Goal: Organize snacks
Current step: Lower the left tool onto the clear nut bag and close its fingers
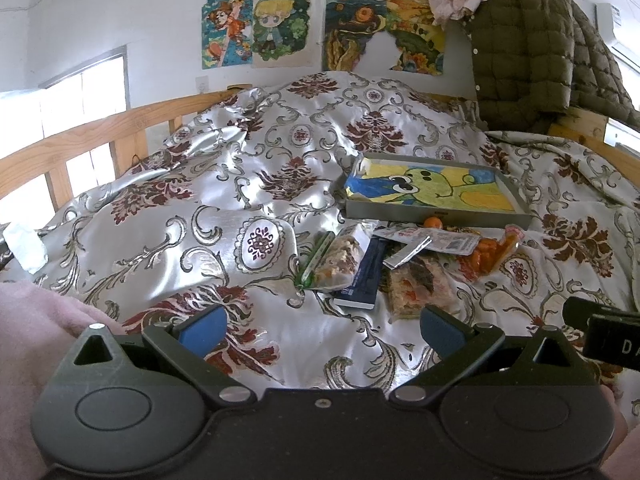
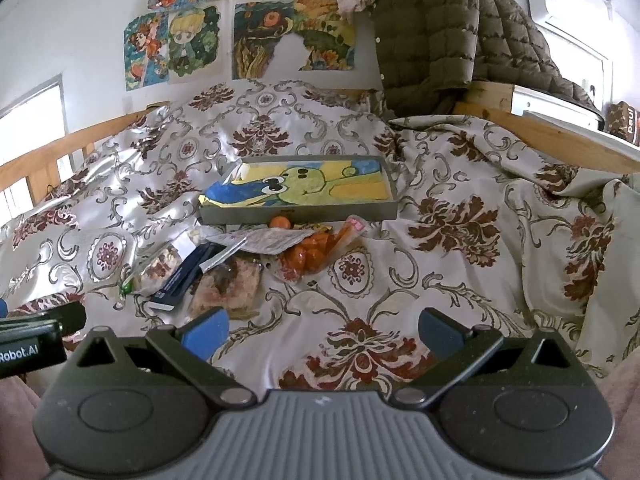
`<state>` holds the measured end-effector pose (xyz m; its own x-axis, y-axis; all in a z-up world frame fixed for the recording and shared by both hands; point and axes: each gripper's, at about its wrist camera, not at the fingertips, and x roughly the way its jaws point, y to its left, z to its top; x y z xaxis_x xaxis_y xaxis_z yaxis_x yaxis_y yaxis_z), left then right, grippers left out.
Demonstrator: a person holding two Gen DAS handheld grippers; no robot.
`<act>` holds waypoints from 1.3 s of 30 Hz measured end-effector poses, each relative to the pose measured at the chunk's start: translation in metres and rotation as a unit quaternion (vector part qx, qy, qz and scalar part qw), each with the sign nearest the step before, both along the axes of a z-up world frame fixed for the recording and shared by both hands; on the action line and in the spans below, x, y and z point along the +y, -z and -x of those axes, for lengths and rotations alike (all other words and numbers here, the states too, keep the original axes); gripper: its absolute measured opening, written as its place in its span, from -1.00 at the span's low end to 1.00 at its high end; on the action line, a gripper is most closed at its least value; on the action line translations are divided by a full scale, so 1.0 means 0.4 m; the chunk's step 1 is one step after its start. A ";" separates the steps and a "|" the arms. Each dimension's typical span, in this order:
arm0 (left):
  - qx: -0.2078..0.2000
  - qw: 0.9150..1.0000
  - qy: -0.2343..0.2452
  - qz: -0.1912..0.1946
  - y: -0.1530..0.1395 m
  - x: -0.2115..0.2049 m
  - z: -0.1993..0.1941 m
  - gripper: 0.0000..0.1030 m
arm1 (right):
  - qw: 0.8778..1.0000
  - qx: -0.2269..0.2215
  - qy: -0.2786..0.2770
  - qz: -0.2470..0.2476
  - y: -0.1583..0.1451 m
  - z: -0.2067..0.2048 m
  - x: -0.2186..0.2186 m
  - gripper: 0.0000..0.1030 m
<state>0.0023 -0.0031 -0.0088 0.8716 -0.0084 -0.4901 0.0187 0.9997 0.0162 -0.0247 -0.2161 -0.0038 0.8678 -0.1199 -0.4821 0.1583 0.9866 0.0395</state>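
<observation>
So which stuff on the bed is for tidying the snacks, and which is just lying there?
For the job:
orange snack bag
nut mix bag
dark blue box
grey tray

Just lying about:
green jacket
wall drawings
patterned bedspread

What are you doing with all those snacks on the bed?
A person holds two grippers over the bedspread. The left gripper and right gripper are both open and hold nothing. The snack packets, among them a bag of orange snacks, lie in a heap in front of a shallow tray with a frog drawing inside. No packet is in the tray yet.
</observation>
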 end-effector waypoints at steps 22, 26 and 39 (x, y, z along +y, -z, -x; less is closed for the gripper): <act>0.104 0.989 0.096 0.041 -0.066 0.056 -0.281 0.99 | 0.993 0.029 -0.083 -0.080 -0.021 -0.125 -0.058 1.00; 0.133 0.980 0.142 0.034 -0.044 0.057 -0.363 0.99 | 0.990 0.034 -0.119 -0.063 -0.013 -0.168 -0.042 1.00; 0.113 0.976 0.184 0.006 0.013 0.030 -0.492 0.99 | 0.978 0.082 -0.193 -0.018 0.068 -0.303 0.023 1.00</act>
